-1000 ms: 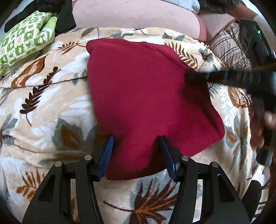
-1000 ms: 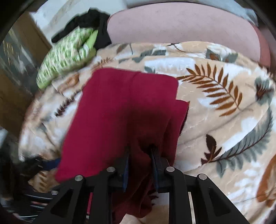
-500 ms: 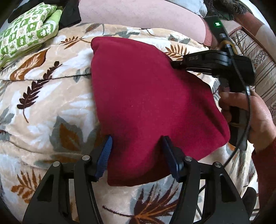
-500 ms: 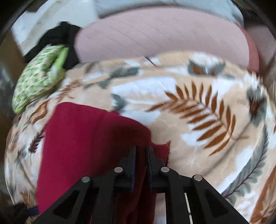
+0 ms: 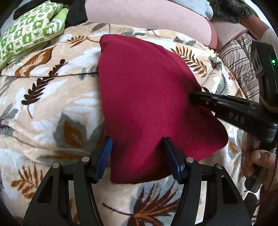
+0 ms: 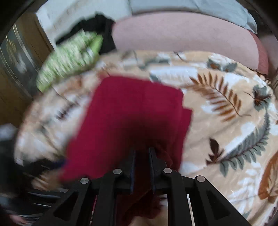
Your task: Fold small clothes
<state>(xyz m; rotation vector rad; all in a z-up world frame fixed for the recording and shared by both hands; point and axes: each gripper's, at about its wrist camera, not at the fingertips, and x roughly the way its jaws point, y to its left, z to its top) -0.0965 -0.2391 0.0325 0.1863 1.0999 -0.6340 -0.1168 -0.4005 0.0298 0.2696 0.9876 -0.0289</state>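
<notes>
the red cloth [image 5: 147,104] lies on the leaf-print blanket [image 5: 52,107] of the bed, its long axis running from the near edge by your left gripper [image 5: 137,156] up and away toward the pink cushion [image 5: 147,15]. your left fingers [image 5: 106,153] stand wide apart, straddling the cloth's near end without pinching it; whether the pads press on it you can't tell. your right gripper [image 6: 141,161] comes in from the right side, fingers nearly shut on a bunched edge of the cloth [image 6: 132,118], seen at the cloth's right edge [image 5: 198,97] from the left wrist. so the right hand has the only grip, and the likely fold is across the long axis, right edge carried leftward. the right view is blurred, so the grip's depth is unclear.
</notes>
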